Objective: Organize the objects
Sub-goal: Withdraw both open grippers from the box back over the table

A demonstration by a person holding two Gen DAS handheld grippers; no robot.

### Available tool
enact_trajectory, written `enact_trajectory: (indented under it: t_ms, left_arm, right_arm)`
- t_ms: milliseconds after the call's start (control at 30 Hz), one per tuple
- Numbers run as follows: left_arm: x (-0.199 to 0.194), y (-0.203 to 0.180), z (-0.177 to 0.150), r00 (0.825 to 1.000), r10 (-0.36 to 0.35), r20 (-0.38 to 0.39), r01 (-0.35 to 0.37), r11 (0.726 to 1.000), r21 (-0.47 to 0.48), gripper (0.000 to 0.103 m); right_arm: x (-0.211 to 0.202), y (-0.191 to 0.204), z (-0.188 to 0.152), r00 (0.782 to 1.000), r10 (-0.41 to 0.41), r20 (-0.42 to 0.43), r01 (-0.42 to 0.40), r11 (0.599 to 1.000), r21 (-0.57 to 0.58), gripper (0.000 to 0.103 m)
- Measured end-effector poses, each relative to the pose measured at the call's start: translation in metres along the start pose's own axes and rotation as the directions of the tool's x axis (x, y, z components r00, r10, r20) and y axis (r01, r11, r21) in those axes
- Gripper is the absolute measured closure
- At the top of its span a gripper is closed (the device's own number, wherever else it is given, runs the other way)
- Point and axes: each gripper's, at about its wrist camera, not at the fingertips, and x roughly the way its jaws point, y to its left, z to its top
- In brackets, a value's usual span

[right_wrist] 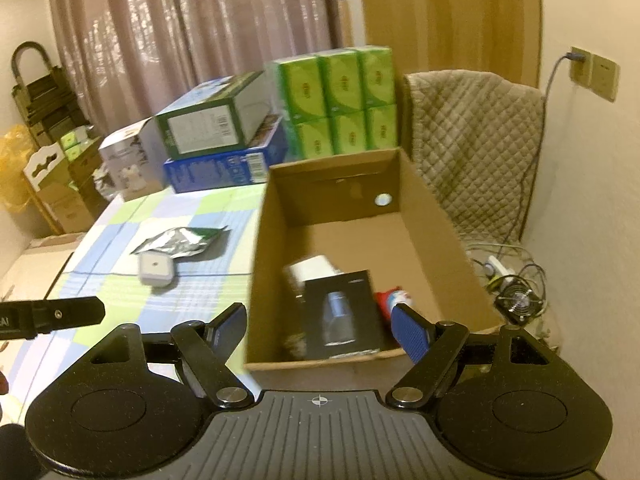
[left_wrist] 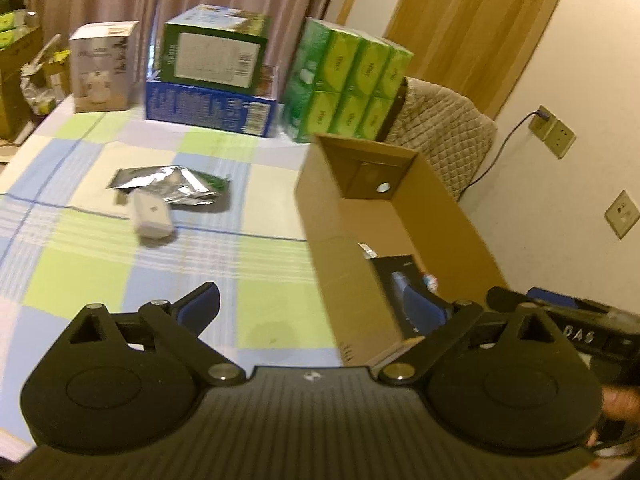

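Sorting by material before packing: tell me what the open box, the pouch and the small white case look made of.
Box: plain brown corrugated cardboard, matte, with folded walls.
Pouch: likely metallised foil or plastic film, crinkled and shiny, with a green printed edge.
Case: probably hard plastic, smooth, off-white, rounded corners; blur leaves this uncertain.

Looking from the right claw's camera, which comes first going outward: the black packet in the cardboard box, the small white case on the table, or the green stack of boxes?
1. Black packet, in the cardboard box, between the right claw's fingers.
2. White case, left on the table.
3. Green stack, at the back.
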Motion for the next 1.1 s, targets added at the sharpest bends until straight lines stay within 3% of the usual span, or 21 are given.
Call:
enact_trajectory:
  t_ms: [133, 367, 567, 900, 1100]
  left_arm:
    - [-0.014, 0.026, -0.008, 0.999, 0.035, 0.009, -0.035, 0.999, -0.005, 0.001]
    - [-0.037, 0.077, -0.014, 0.993, 0.116, 0.034, -0.116, 0.993, 0.004, 0.001]
    - [-0.045, 0.112, -0.011, 0.985, 0.171, 0.033, -0.173, 0.978, 0.114, 0.001]
    - [-0.021, 0.151, 0.013, 0.996, 0.085, -0.013, -0.076, 0.938, 0.337, 0.001]
    - [0.018, 0.156, 0.033, 0.999, 0.041, -0.030, -0.021, 0.871, 0.491, 0.001]
  right_arm:
    - [0.002, 0.027, -0.002, 1.000, 0.030, -0.003, -0.030, 0.999, -0.026, 0.026]
    - [0.010, 0.072, -0.001, 0.996, 0.090, 0.003, -0.090, 0.993, -0.075, 0.026]
    - [0.030, 0.103, 0.001, 0.990, 0.140, -0.029, -0.142, 0.983, -0.115, 0.026]
    - [0.087, 0.138, 0.003, 0.982, 0.175, -0.078, -0.187, 0.963, -0.193, 0.027]
    - [0.136, 0.146, 0.005, 0.983, 0.155, -0.100, -0.173, 0.965, -0.199, 0.027]
